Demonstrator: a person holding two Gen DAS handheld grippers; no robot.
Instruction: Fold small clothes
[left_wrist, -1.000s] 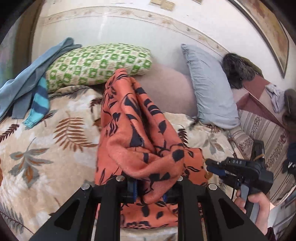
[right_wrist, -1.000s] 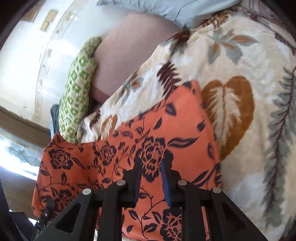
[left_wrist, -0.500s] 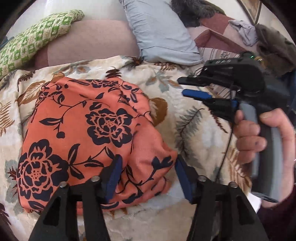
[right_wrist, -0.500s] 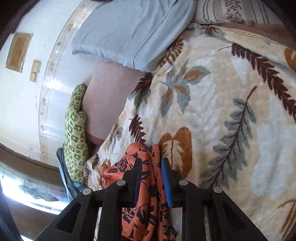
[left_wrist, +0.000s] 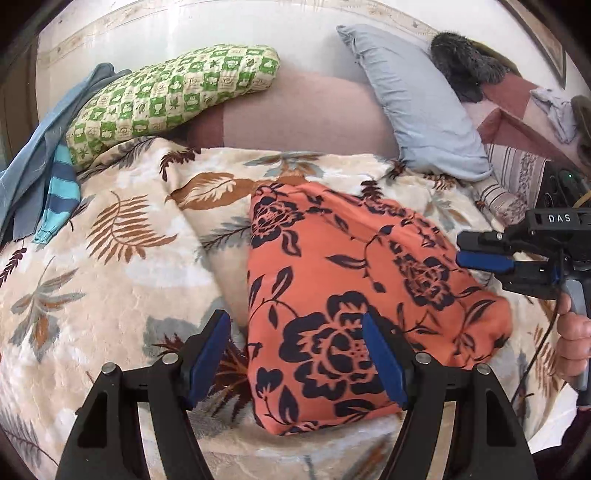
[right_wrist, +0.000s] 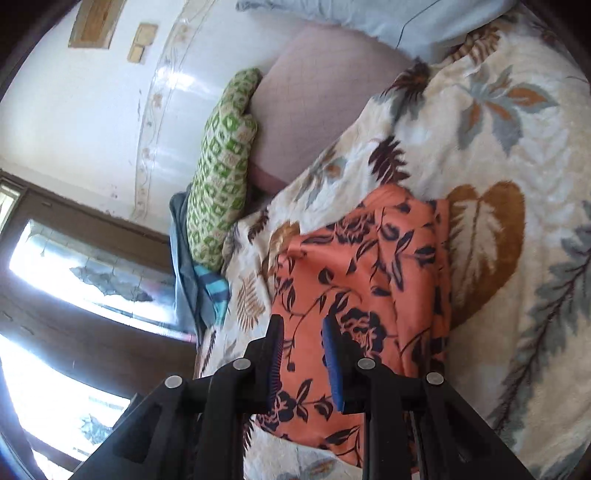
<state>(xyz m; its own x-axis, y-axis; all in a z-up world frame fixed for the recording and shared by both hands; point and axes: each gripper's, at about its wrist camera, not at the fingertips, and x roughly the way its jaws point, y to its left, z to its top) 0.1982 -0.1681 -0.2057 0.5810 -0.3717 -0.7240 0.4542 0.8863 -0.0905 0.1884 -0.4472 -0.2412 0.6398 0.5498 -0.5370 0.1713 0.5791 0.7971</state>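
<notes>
Orange floral garment (left_wrist: 354, 295) lies folded on the leaf-print blanket (left_wrist: 110, 266), in front of the green checked pillow (left_wrist: 170, 96). The left gripper (left_wrist: 295, 358) hovers over its near edge, jaws opening, pads clear of the cloth. The right gripper (right_wrist: 303, 362) hangs above the fabric, narrowly parted, gripping nothing.

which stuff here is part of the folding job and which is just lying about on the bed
Part of the job:
- orange floral garment, lying folded on the blanket
- left hand-held gripper, jaws opening, pads off the cloth
- right hand-held gripper

Just lying about:
- leaf-print blanket
- green checked pillow
- grey-blue pillow
- blue striped clothing
</notes>
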